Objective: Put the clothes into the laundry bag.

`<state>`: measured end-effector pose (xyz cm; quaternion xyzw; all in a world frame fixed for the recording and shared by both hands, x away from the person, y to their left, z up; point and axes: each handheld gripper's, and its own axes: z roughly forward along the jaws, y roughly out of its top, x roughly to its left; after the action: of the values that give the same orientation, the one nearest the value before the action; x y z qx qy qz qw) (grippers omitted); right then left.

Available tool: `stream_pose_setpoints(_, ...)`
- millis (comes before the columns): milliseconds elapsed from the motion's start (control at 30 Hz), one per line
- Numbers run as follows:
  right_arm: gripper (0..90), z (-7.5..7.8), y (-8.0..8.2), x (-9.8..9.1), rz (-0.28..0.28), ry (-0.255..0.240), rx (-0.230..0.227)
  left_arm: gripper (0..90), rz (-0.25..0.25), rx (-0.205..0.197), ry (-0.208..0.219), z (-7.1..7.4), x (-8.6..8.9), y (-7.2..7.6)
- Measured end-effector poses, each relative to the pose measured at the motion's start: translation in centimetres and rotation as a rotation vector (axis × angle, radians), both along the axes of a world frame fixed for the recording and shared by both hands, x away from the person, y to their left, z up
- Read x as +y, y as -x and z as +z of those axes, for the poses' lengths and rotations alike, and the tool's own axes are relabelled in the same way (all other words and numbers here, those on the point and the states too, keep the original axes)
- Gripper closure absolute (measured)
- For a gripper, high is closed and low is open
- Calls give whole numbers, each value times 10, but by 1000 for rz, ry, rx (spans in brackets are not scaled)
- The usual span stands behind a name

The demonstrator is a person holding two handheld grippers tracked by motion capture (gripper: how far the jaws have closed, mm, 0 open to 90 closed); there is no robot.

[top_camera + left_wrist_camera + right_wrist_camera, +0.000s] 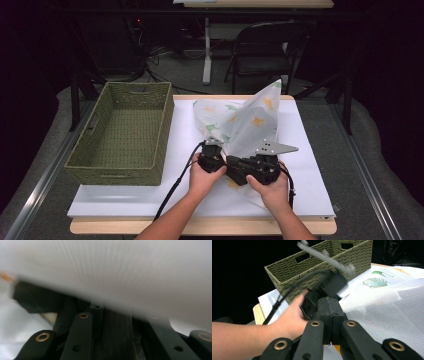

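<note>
Both hands work at the near edge of the surface [300,200]: the right gripper [243,167] has its jaws fully closed on the near edge of the leaf-printed cloth [250,122], which rises in a peak behind, while the left gripper [212,145] is partly parted with cloth draped over it, its hold unclear. This looks like mid-fold; next the left gripper needs a firm pinch on the edge before the cloth goes toward the wicker basket [122,130] at far left.

The table [300,150] is brightly lit from above against dark surroundings. Close cloth [125,270] is out of focus. The left gripper [324,287] is motion-blurred.
</note>
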<state>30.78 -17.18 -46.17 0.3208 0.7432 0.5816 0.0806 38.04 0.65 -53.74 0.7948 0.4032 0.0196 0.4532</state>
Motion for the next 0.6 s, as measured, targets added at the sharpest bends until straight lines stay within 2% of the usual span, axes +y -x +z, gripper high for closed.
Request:
stream_pose_setpoints(33, 900, 0, 0, -1, -2, 0, 3, 699, -9, -7, -8, -5, 0, 0)
stream_pose_setpoints(100, 900, -1, 0, -3, -7, 7, -2, 647, -2, -1, 20, -5, 5, 2)
stream_pose_setpoints(133, 900, -1, -1, -4, -10, 9, -5, 611, -1, 1, 18, -3, 7, 3)
stream_pose_setpoints(200, 900, -1, -1, -6, -20, 8, 2, 536, -6, 6, 13, 5, 13, 5)
stream_pose_setpoints(300, 900, -2, -3, -9, -29, 6, 5, 475, -30, 9, 20, 21, 27, 8)
stream_pose_setpoints(400, 900, -2, -4, -11, -35, 1, -1, 470, -7, -10, 20, 34, 42, 11)
stream_pose_setpoints(500, 900, -1, -3, -11, -40, 3, -3, 476, 49, -40, -22, 40, 55, 8)
stream_pose_setpoints(533, 900, -1, -3, -11, -39, 3, -2, 484, 66, -39, -38, 39, 59, 5)
stream_pose_setpoints(600, 900, -1, -3, -10, -40, 5, -3, 493, 89, -19, -39, 35, 64, 0)
